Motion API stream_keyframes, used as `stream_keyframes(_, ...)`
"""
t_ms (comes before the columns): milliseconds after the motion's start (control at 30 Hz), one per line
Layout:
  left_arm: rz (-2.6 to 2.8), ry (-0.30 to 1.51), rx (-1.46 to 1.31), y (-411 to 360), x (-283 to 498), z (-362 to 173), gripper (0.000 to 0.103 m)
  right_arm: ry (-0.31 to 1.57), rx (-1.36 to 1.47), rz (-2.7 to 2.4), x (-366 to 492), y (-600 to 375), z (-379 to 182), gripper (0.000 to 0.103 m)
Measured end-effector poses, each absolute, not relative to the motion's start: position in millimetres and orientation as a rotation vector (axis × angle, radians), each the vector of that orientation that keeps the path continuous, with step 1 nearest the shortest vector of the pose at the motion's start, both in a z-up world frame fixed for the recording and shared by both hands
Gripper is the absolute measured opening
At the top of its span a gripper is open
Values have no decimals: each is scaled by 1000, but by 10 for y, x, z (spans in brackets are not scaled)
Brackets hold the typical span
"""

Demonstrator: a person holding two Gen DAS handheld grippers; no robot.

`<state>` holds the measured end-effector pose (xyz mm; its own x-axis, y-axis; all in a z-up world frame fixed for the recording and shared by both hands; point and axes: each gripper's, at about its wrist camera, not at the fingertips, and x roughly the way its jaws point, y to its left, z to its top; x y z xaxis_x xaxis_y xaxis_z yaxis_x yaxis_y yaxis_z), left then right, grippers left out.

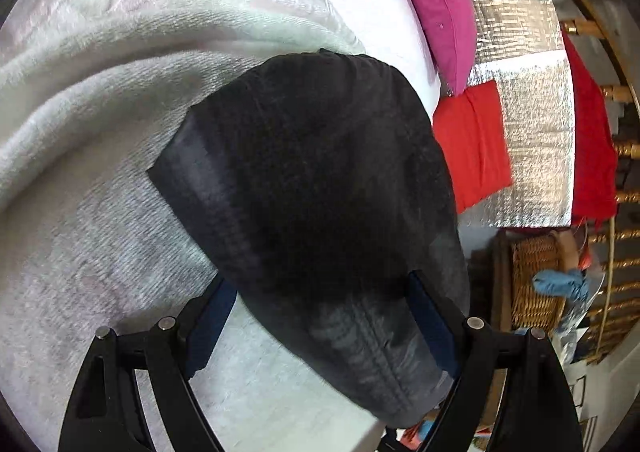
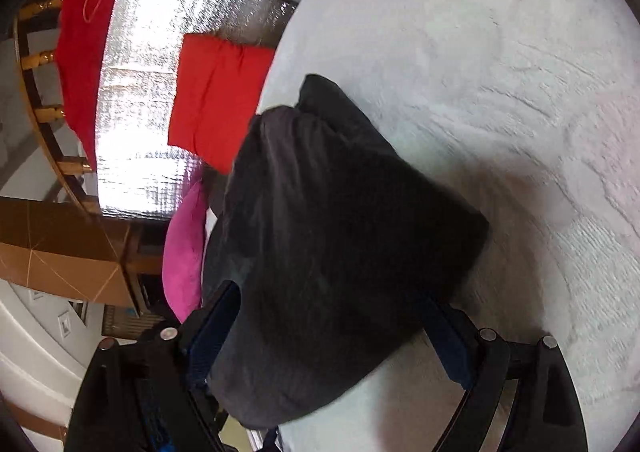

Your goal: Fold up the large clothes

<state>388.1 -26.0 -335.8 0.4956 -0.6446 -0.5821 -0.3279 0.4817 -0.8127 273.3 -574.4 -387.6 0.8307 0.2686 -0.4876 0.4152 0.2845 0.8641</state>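
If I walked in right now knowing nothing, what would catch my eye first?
A big dark garment fills the middle of both views, draped between the wide-spread fingers of the left claw and the right claw above a white blanket. Beyond the bed's edge, a bright red cloth lies on a shiny silver sheet, and a pink pillow lies at the edge of the bed.

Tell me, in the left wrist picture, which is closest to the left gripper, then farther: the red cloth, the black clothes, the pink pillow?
1. black clothes, between the left gripper's fingers.
2. red cloth, to the right.
3. pink pillow, top right.
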Motion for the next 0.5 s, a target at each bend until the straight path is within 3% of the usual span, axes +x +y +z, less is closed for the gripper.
stream_keyframes(367,-210,1023,-1126,-466,4074,-3341,86,561,1265,-90,2912,-5920,-3903,87)
stream_keyframes(433,-198,1011,-1125,-452,4096,-3348,85,574,1228,-122,2902,-5931,-3901,66)
stream_keyframes(500,-177,1001,-1109,-440,4089,-3348,70,592,1216,-146,2881,-5945,-3929,58)
